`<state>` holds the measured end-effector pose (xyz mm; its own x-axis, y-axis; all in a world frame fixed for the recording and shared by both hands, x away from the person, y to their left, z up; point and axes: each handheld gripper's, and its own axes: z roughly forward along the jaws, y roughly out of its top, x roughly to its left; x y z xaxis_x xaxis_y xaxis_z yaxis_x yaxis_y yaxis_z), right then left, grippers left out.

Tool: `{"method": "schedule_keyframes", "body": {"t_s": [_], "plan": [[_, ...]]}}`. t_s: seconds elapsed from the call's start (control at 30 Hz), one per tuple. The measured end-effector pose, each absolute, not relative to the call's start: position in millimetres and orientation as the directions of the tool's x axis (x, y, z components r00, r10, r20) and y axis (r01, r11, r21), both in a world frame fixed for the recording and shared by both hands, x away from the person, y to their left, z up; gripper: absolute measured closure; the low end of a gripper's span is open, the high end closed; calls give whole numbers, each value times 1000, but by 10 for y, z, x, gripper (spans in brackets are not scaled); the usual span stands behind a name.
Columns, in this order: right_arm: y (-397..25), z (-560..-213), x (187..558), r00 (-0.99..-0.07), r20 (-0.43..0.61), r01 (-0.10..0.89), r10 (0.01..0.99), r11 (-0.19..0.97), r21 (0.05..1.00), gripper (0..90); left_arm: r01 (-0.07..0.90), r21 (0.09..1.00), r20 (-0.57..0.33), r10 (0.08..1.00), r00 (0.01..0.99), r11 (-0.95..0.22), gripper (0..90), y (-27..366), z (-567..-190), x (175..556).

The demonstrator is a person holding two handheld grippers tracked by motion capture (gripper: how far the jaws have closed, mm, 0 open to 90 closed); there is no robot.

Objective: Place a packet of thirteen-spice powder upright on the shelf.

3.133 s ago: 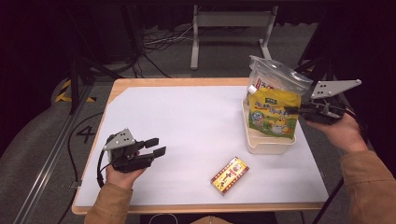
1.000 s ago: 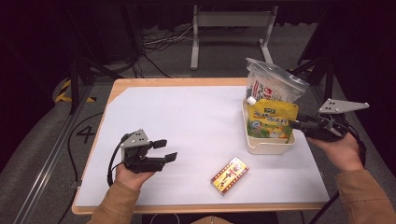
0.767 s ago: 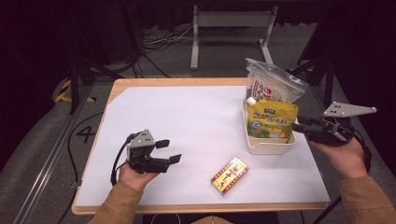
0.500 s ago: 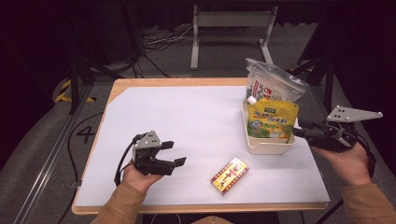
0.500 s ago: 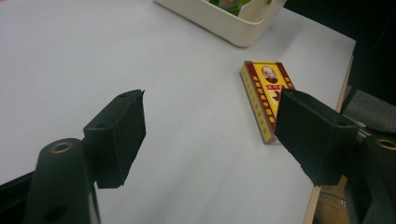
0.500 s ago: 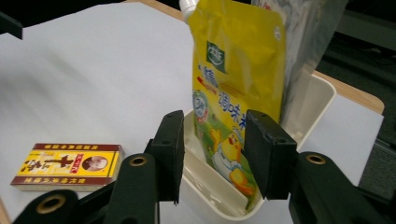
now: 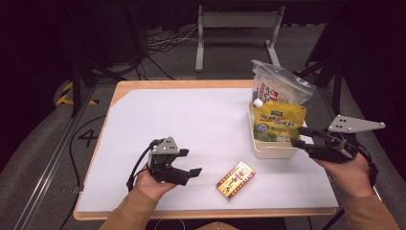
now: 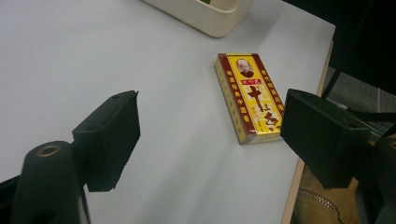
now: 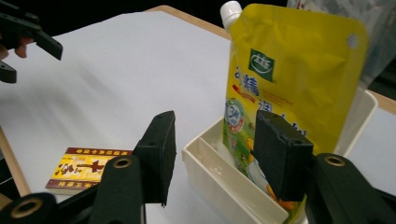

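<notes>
From above, your left gripper (image 7: 184, 173) hovers low over the white tabletop (image 7: 191, 120), jaws spread and empty, just left of the one red-and-yellow box (image 7: 235, 179), which lies flat near the front edge. Your right gripper (image 7: 301, 142) sits at the right side of the cream bin (image 7: 268, 149), jaws parted, holding nothing. The bin holds two pouches: one yellow pouch (image 7: 277, 122) and one clear bag (image 7: 282, 88) behind it.

Your left gripper view adds the box's printed face (image 8: 252, 98), lying between the open jaws but farther ahead, untouched.

Your right gripper view reveals the bin's inner divider (image 9: 233, 182) and the yellow pouch's white cap (image 9: 231, 10).
</notes>
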<state>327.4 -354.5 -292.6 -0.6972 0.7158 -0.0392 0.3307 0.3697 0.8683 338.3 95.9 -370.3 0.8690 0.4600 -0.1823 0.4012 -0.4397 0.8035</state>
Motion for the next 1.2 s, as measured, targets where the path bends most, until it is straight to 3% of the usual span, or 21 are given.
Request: {"method": "schedule_keyframes", "body": {"t_s": [0.5,1.2], "plan": [[-3278,-3054,3205,-734,-50,300,677,389,871,450,411,785,-209,426,880,-464,146,720,-3781,3403],[-3231,-3155,3213,-741,-32,306,671,379,873,419,442,735,-234,420,877,-515,61,319,-3984,3436]]}}
